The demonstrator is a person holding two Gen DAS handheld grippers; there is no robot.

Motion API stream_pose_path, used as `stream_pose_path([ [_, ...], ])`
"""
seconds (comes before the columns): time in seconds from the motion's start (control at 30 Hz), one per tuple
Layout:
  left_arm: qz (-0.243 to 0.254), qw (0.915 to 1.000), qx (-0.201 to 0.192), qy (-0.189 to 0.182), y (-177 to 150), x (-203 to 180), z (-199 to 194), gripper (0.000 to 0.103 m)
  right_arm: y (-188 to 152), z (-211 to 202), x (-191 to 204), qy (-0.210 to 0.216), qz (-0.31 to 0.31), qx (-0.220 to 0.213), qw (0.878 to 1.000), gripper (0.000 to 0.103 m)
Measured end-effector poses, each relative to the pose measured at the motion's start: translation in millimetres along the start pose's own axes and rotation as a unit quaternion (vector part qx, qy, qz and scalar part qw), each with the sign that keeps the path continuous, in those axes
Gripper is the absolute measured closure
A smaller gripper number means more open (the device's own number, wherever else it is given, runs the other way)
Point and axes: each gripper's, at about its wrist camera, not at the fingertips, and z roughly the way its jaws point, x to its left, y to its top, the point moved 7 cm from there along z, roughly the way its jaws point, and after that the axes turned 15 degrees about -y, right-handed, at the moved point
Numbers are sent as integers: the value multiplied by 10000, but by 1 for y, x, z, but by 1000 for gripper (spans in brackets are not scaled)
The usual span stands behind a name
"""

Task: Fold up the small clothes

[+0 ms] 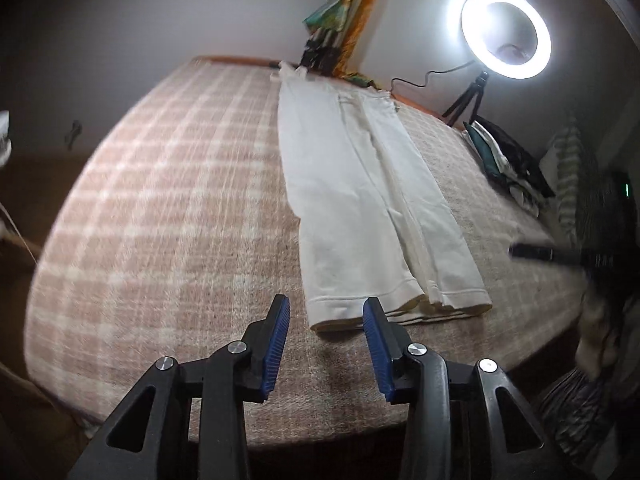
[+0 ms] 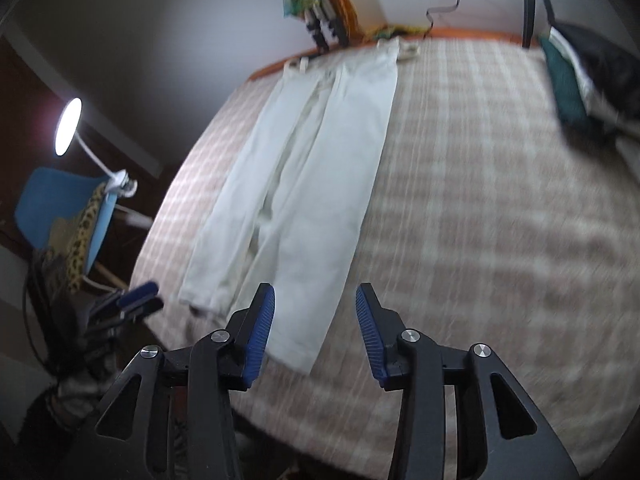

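Observation:
White trousers (image 1: 360, 200) lie flat and lengthwise on a pink checked bed cover (image 1: 168, 208), waist at the far edge, leg hems near me. My left gripper (image 1: 326, 308) is open and empty, hovering just short of the left leg hem. In the right wrist view the trousers (image 2: 312, 184) lie ahead and left. My right gripper (image 2: 315, 294) is open and empty above the right leg hem. The left gripper (image 2: 140, 300) shows at the bed's left edge there.
A lit ring light (image 1: 506, 34) on a small tripod stands at the far right corner. A pile of dark and teal clothes (image 1: 504, 156) lies on the right side of the bed. A blue chair (image 2: 60, 208) and a lamp (image 2: 68, 126) stand left of the bed.

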Motion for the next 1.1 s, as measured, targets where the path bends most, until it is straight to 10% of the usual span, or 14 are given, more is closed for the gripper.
stream_pose_path([
  [0.57,-1003,9913,400,-757,-7,14,32,81,-44,33,8,718,171,499,9960,62],
  [0.77,-1016,9912,391,-751,-5,12,34,98,-47,42,5,1016,327,670,9920,96],
  [1.1,-1169,9887,258,-899,-11,16,18,102,-46,18,0,1209,303,411,9914,99],
])
